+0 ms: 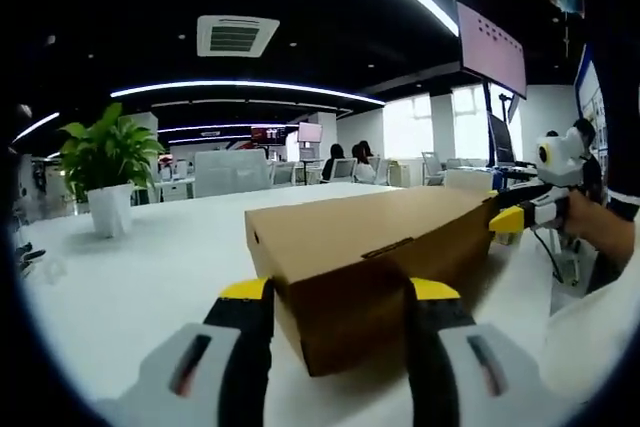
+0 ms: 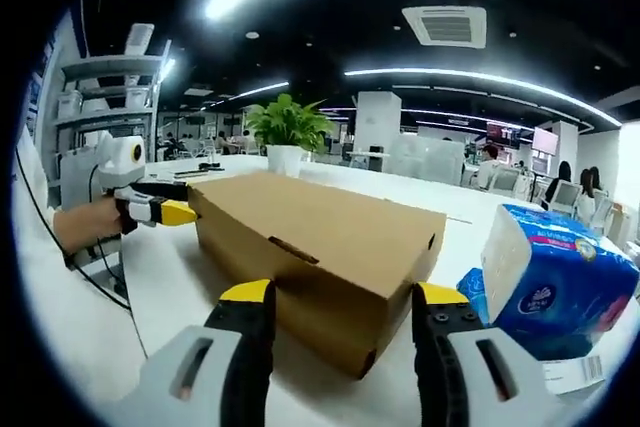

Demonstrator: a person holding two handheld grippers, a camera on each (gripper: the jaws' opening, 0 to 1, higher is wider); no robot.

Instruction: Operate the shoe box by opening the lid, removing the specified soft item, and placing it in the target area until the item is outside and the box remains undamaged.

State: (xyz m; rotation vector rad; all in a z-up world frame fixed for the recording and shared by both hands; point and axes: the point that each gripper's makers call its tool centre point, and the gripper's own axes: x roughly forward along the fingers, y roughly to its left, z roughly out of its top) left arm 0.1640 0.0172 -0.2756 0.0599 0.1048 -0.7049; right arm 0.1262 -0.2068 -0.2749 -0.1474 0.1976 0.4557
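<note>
While the box [image 1: 375,262] sits lid-down and shut on the table [image 1: 150,267], both the left gripper [image 1: 340,292] and right gripper [image 2: 342,295] stand apart at its ends, so opening, removal and placing all remain, the soft item being unseen.

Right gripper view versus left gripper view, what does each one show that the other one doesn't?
Right gripper view: a blue tissue pack beside the cardboard shoe box, and a shelving rack behind. Left gripper view: a pink wall screen and a hand holding the other gripper. Both share the closed box on the white table, the potted plant, and each view's own open jaws flanking a box corner.
</note>
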